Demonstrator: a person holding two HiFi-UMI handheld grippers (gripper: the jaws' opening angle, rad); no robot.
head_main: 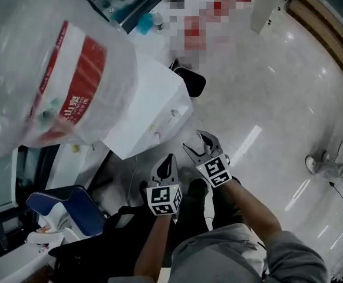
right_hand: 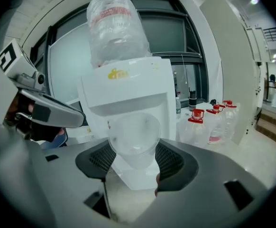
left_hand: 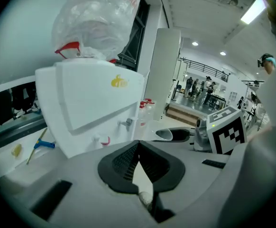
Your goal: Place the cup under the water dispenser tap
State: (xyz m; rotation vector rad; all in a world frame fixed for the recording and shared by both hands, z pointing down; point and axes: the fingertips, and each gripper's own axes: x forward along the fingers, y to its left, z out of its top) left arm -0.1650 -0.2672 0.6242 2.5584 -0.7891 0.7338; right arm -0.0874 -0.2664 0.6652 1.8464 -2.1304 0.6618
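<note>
A clear plastic cup [right_hand: 134, 137] sits between the dark pads of my right gripper [right_hand: 134, 152], which is shut on it. Straight ahead of the cup stands the white water dispenser [right_hand: 128, 91] with an upturned clear bottle [right_hand: 115, 27] on top. In the left gripper view its two small taps [left_hand: 125, 123] stick out of the front face. In the head view the dispenser [head_main: 151, 114] is up and left of both grippers. My left gripper [head_main: 168, 163] hangs beside the right gripper [head_main: 202, 144], its jaws closed to a point with nothing in them.
Several clear jugs with red caps [right_hand: 213, 120] stand on the floor right of the dispenser. A blue chair [head_main: 71, 208] is at lower left, a black seat [head_main: 193, 80] behind the dispenser. A bystander's shoe [head_main: 317, 161] is on the glossy floor at right.
</note>
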